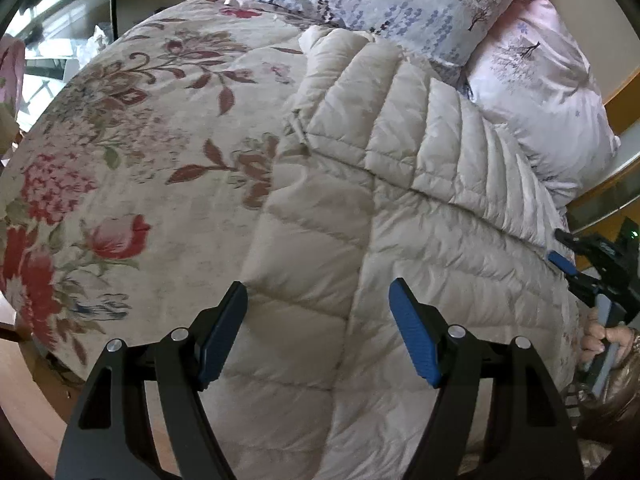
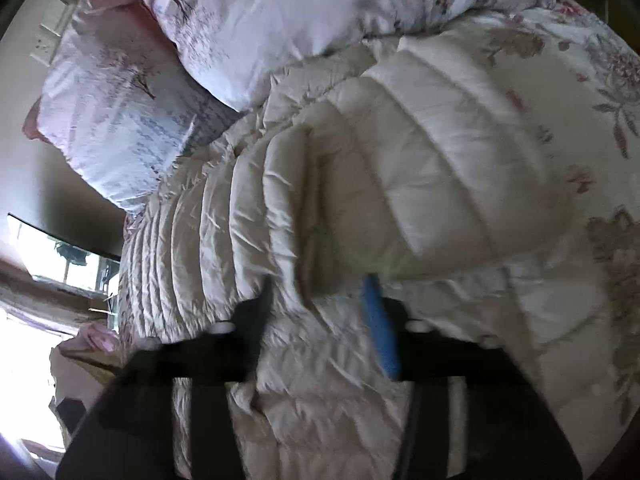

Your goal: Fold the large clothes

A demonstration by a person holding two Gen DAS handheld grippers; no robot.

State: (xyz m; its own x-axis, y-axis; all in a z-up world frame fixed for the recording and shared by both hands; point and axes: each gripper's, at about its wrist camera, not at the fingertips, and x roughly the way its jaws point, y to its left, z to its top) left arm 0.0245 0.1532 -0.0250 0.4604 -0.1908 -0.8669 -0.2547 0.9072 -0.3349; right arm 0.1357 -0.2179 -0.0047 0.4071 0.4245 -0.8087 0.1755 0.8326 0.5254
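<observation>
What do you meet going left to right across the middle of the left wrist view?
Floral red-and-cream quilted bedspread → cream quilted puffer jacket → right gripper, black with blue pads, at the frame's right edge.

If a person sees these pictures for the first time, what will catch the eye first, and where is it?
First comes the cream quilted jacket, spread over the middle of the bed, partly folded with one panel lying over the rest. Under it, to the left in the left wrist view, is the bedspread with red flowers, and behind it the pale pillows. The left tongs hang open just above the jacket.
</observation>
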